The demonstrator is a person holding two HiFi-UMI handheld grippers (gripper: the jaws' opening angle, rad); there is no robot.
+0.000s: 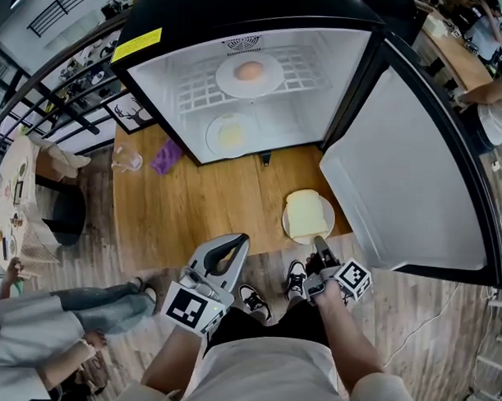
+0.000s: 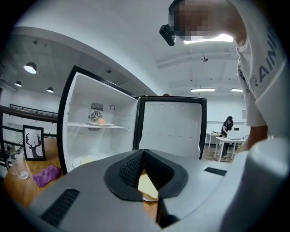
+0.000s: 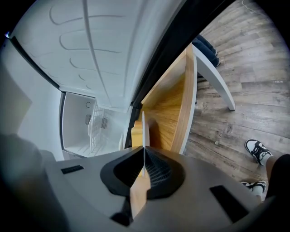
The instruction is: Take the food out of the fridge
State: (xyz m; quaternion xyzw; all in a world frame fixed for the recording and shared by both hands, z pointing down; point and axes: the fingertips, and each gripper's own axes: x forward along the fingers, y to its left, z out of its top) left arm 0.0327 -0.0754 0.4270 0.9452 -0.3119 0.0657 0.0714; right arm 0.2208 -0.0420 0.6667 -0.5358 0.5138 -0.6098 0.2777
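Our right claw [image 1: 320,243] pinches the bread plate [image 1: 308,216] by its near rim, straight ahead on the worktop [image 1: 193,210], while our pressed-together left claw [image 1: 235,243] is nearer the lower fridge plate [image 1: 230,135].

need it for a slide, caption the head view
Right claw grips the bread plate on the table; upper plate and lower plate sit in the open fridge.

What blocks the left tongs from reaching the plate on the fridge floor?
Likely nothing, so yes: the door stands wide open, only bare table lies between the left tongs and that plate, and they are shut, empty.
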